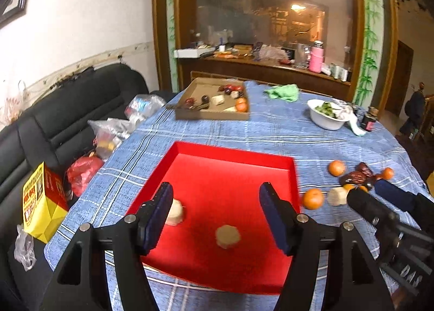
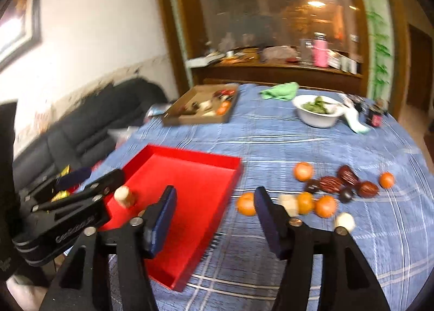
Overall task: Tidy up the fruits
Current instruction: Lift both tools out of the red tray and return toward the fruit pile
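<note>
Left gripper [image 1: 215,216]: jaws apart with nothing between the pads, held above the near part of the red tray.
Right gripper [image 2: 215,216]: jaws likewise spread and empty, over the tray's right wall and the cloth beside it; in the left view it shows at the right edge of the picture.
Red tray [image 1: 233,152]: shallow and square, on the near part of the table, with two pale chunks inside.
Pale chunks in tray: one [image 1: 227,236] lies free on the red floor between the left gripper's fingers; the other [image 1: 175,212] sits partly behind the left finger.
Loose fruit: to the right of the tray, on the cloth, several oranges [image 2: 303,171], dark red-brown dates [image 2: 331,184] and more pale chunks [image 2: 345,221] lie in a loose cluster; the blur makes an exact count unsafe.
Nearest orange [image 2: 246,204]: just off the tray's right side, touching nothing I can make out.
Tablecloth [image 1: 271,129]: blue plaid, covering the whole table.
Cardboard box [image 1: 211,115]: at the far left of the table, holding mixed fruit.
White bowl [image 1: 325,121]: far right, with greens in it.
Green cloth [image 1: 282,92]: crumpled at the far edge.
Black sofa [image 1: 67,110]: left of the table, with plastic bags on it.
</note>
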Demonstrator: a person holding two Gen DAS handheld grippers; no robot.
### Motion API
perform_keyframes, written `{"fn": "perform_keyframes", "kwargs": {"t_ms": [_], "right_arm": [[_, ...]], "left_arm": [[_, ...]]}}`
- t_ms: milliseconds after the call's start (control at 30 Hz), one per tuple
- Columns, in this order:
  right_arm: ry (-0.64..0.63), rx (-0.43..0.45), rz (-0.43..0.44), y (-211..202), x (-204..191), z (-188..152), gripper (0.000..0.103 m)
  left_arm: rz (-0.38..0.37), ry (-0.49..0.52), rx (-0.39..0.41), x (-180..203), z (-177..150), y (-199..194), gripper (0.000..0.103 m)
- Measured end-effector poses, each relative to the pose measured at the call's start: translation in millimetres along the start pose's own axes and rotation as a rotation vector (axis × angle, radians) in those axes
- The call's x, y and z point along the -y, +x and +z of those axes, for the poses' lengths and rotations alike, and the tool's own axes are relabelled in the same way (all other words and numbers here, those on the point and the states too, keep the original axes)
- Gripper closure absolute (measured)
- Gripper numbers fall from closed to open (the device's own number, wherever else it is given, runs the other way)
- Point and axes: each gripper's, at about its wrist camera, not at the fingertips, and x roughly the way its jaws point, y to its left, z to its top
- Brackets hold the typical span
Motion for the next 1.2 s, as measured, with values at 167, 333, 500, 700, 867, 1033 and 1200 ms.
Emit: {"fn": "perform_keyframes", "kwargs": {"t_ms": [167, 333, 500, 700, 867, 1033, 1200], "right_arm": [[-0.114, 0.122, -0.282, -34.6, 11.9, -4.7, 0.034], [-0.079, 0.205, -0.326, -74.4, 37.0, -4.9, 0.026], [0.206, 0.158, -0.018, -102.2, 82.0, 0.5, 0.026], [0.283, 0.105, 0.1, -128.7, 92.1, 8.4, 0.026], [0.243, 0.141, 0.04, -192.7, 106.3, 29.6, 0.026], [0.187, 0.245, -0.066, -279.4, 124.2, 76.1, 0.024], [0.072, 0.275, -0.341, -350.5, 140.6, 144.5, 0.022]], "left_arm": [[-0.034, 0.05, 0.038, 25.0, 0.7, -25.2, 0.037], [-0.063, 0.086, 0.101, 47.0, 1.6, -56.3, 0.028], [-0.098, 0.102, 0.15, 60.1, 1.6, -82.5, 0.025], [-0.219, 0.097, 0.234, 63.6, 14.1, -124.0, 0.025], [-0.423, 0.075, 0.28, 61.5, 49.4, -156.8, 0.025], [-0.575, 0.08, 0.319, 54.2, 113.5, -190.5, 0.02], [-0.481, 0.108, 0.388, 50.8, 171.3, -206.4, 0.018]]}}
